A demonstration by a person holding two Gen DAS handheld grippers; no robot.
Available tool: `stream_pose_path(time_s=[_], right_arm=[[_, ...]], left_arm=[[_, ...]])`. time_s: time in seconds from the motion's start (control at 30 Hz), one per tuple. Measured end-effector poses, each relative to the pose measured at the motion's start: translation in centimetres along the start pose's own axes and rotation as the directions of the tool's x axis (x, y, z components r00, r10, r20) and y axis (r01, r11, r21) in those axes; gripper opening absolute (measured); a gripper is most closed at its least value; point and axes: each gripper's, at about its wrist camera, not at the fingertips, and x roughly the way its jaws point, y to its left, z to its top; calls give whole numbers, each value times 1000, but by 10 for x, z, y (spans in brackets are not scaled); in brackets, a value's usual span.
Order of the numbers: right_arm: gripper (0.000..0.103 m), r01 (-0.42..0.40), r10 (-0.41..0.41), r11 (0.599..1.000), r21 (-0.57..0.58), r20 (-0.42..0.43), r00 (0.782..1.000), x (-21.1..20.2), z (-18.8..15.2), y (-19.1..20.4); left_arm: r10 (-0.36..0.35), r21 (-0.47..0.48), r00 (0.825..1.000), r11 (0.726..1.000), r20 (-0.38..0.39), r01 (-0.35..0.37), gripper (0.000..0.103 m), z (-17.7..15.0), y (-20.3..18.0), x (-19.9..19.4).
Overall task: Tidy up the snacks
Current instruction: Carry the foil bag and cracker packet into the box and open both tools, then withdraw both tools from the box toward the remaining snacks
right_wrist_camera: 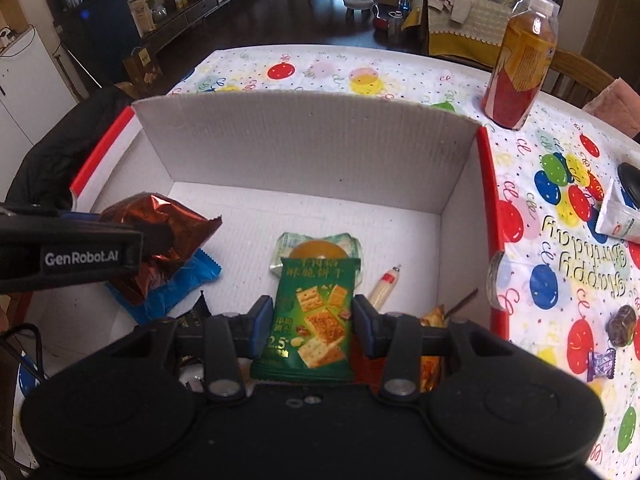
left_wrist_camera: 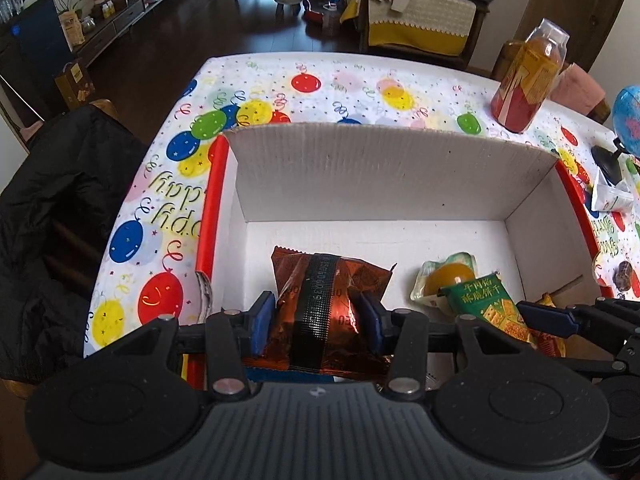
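A white cardboard box with red edges (left_wrist_camera: 380, 172) (right_wrist_camera: 308, 148) stands on the balloon tablecloth. My left gripper (left_wrist_camera: 318, 314) is shut on a brown foil snack packet (left_wrist_camera: 328, 280) and holds it over the box's left side; the packet also shows in the right wrist view (right_wrist_camera: 160, 224). My right gripper (right_wrist_camera: 308, 320) is shut on a green cracker packet (right_wrist_camera: 314, 312) over the box's middle; it also shows in the left wrist view (left_wrist_camera: 488, 304). In the box lie an orange jelly cup (right_wrist_camera: 316, 248) (left_wrist_camera: 448, 276), a blue packet (right_wrist_camera: 176, 284) and a small sausage stick (right_wrist_camera: 384, 284).
A tall orange drink bottle (right_wrist_camera: 520, 68) (left_wrist_camera: 528, 76) stands on the table behind the box's right corner. A white tube (right_wrist_camera: 618, 216), wrapped candies (right_wrist_camera: 620, 324) and a globe (left_wrist_camera: 628, 112) sit to the right of the box. A dark jacket (left_wrist_camera: 48, 208) hangs on a chair at the left.
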Motion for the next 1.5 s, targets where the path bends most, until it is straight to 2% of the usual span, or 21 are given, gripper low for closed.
stream_pose_path(time_s=[0.17,0.27,0.37,0.53,0.6,0.83,1.0,1.13,1.27,1.37,1.43,1.5], right_arm=[[43,4,-4,1000,5,-6,1000,0,1,-1],[44,6,-6,1000,7,-6,1000,-2,-1,-2],[51,2,-2,1000,21,-4,1000,-5,-3,-5],[56,-17,16,999,38,22,1000,-18,-7,-9],[65,-18,17,999,42,33,999,-25,-7,-11],[71,-46,41,997,65,79,996,-52,-19,-18],[82,-72,61,993,89,120,991,-74,-28,-27],[84,-79,61,991,107,157,986,-93,-36,-35],[87,-88,62,987,131,192,979,-110,-45,-46],[96,-92,60,986,138,218,974,-123,-54,-56],[98,-93,56,985,146,234,971,-132,-61,-64],[103,-88,47,984,157,244,969,-138,-67,-73]], left_arm=[[3,-5,1000,1000,-14,-3,46,3,0,2],[-5,-12,1000,1000,-17,5,53,2,0,1],[-4,-24,1000,1000,-5,4,61,1,1,-4],[-2,-19,1000,1000,7,3,67,-2,-1,-16],[-6,-21,1000,1000,17,6,69,-4,-2,-22],[-14,-20,998,1000,58,15,75,-13,-9,-47],[-40,-20,995,999,90,42,81,-19,-19,-67],[-54,2,992,999,117,55,82,-25,-32,-84],[-80,19,987,997,139,78,88,-31,-47,-98],[-107,37,983,994,149,103,88,-35,-60,-107],[-120,50,981,992,154,113,88,-38,-70,-112],[-126,64,978,991,164,117,93,-41,-81,-116]])
